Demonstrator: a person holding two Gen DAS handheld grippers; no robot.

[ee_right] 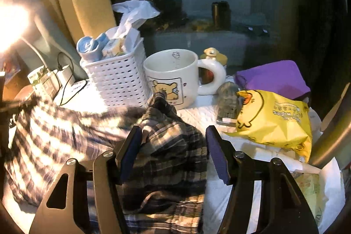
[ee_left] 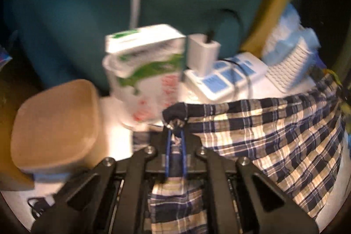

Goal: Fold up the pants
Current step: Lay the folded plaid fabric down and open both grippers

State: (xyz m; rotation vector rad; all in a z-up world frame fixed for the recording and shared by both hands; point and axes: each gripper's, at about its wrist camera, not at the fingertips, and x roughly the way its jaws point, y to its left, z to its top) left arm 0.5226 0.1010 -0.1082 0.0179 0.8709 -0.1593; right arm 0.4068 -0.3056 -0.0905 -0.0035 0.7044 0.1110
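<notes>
I see the plaid pants [ee_left: 269,135] spread over the white table [ee_right: 197,112], bunched toward its cluttered back edge. My left gripper [ee_left: 175,124] is clamped on a dark hem corner, lifting it just in front of the green-and-white carton [ee_left: 149,67]. My right gripper [ee_right: 173,142] stands spread wide, a crumpled fold lying between its fingers. Behind that fold sit the white basket [ee_right: 118,80] and the bear mug [ee_right: 175,74], with a yellow duck bag [ee_right: 276,122] to the right.
</notes>
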